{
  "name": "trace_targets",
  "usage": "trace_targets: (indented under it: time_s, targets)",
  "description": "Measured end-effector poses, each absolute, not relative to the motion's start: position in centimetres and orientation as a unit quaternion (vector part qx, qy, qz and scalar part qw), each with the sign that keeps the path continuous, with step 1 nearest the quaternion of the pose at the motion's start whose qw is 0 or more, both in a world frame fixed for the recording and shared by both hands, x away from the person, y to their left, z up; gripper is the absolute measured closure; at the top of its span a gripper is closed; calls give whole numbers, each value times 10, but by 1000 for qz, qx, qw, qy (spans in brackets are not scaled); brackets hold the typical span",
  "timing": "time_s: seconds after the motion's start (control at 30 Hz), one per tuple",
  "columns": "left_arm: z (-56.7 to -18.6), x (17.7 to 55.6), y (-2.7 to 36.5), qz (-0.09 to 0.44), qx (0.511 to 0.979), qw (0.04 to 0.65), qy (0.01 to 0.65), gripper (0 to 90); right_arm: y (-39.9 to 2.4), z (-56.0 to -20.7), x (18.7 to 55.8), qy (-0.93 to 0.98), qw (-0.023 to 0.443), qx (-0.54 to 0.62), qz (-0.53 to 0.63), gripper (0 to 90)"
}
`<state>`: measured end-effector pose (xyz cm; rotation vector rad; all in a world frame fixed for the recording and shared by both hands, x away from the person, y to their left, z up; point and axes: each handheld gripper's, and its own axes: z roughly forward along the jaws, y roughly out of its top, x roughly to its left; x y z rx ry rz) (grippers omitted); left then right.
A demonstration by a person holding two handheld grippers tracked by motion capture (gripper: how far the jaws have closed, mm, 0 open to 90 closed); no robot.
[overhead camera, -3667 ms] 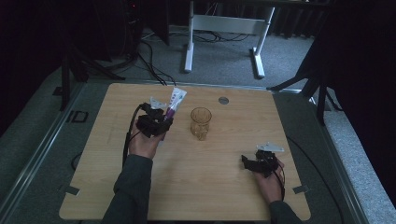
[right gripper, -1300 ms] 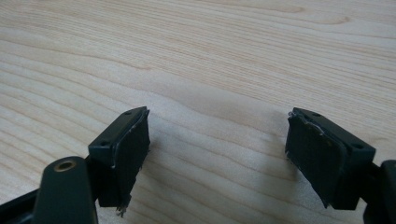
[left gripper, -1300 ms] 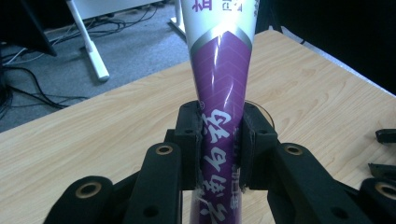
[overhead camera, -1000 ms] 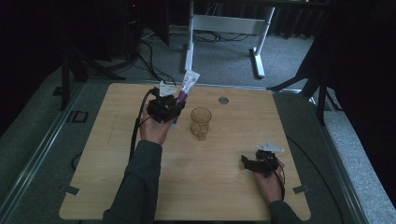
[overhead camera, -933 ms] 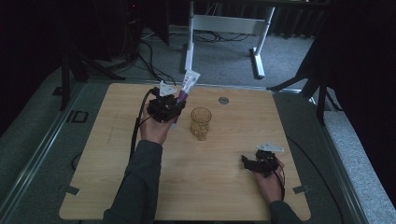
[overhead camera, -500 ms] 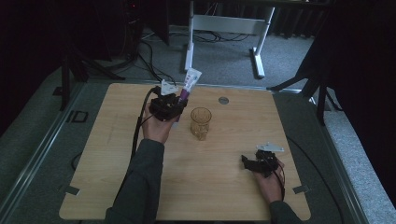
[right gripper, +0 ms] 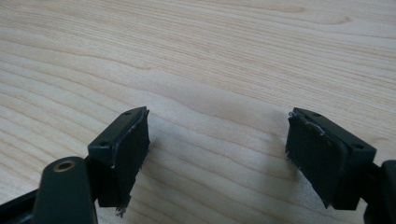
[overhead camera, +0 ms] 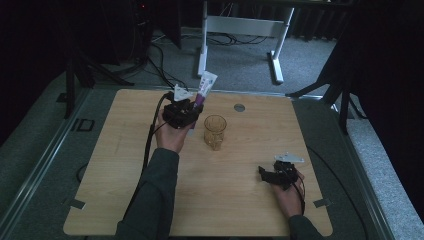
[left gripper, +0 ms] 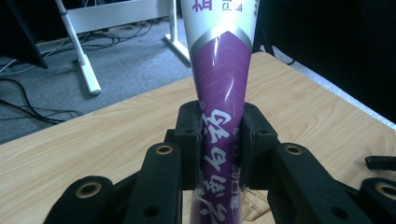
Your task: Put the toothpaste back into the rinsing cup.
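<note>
A purple and white toothpaste tube stands upright between the jaws of my left gripper, which is shut on it. From above, the left gripper is held over the table's far left part, with the tube rising from it, just left of a clear glass cup. Near the front right of the table my right gripper rests low. Its jaws stand wide apart over bare wood, and the right gripper holds nothing.
The wooden table has a small round grey disc near its far edge. A white desk frame and cables lie on the grey floor beyond. Dark curtains surround the area.
The left gripper has moved from the left part of the table up and toward the cup, tilting the tube upright. Over the last second it barely shifts. The right gripper stays still.
</note>
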<state>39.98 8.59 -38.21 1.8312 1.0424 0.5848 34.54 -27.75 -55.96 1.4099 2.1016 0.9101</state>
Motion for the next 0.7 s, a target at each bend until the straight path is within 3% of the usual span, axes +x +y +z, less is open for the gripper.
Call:
trace_targets:
  time_s: [0.7]
  targets:
    - [-388,406,78,238,734,471,428,724,-277,-560,345,762,224,511,330,212]
